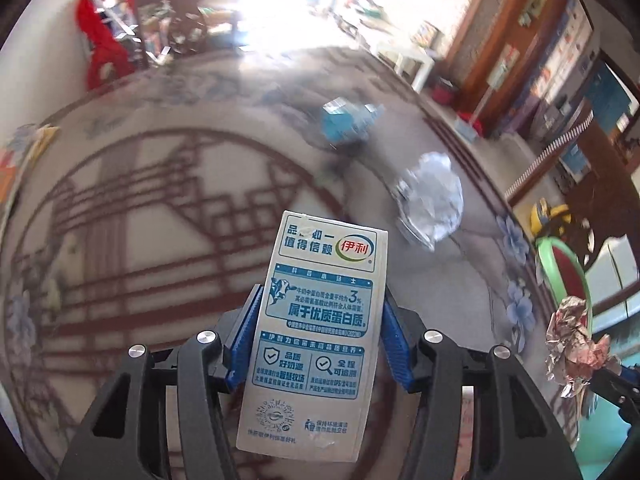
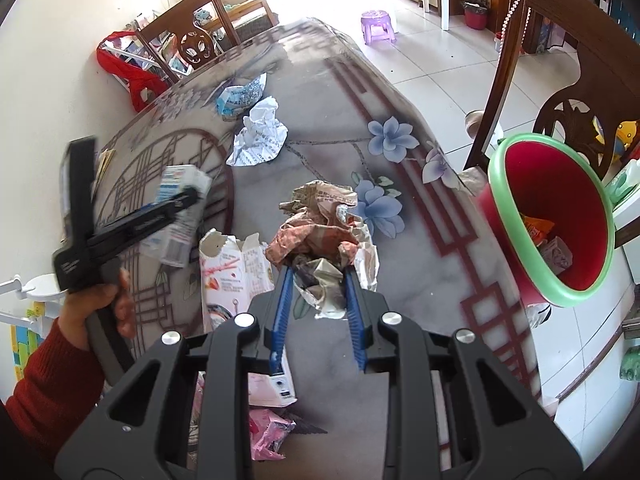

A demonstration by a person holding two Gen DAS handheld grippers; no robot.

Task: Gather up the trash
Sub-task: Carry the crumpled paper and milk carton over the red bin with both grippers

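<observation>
**With both grippers loaded, the drop into the bin is the step to get right**

While the left gripper (image 1: 320, 336) holds the milk carton (image 1: 320, 320) and the right gripper (image 2: 318, 296) holds a crumpled paper wad (image 2: 320, 240), both loads look ready to go to the red bin (image 2: 552, 220) with the green rim, at the right edge of the right wrist view, just off the table (image 2: 420, 260) edge.

Jaws:
- Left: blue pads sit against both long sides of the carton, a moderate gap set by the carton's width. Carton stands upright between them, printed face to the camera. Grip is at mid-height, so a tilt could let it pivot.
- Right: jaws narrow, clamped on the lower part of the wad; most of the paper bulges out past the tips.

Doing it well:
- Judgement: the right load goes first, since the bin is nearer that side. Get the tips over the bin mouth before opening; the wad is light and springy and may cling to a pad.
- Carry the carton level and slowly; release it only above the opening.

Pose:
- Both grippers point steeply down at the table.
- In the right wrist view the left gripper shows at centre left, blurred, held by a hand (image 2: 104, 300) in a red sleeve (image 2: 48, 392).

Still on the table: white crumpled paper (image 2: 260, 136), blue-printed wrapper (image 2: 240, 96), torn pink box (image 2: 236, 276), pink wrapper (image 2: 268, 436).
</observation>
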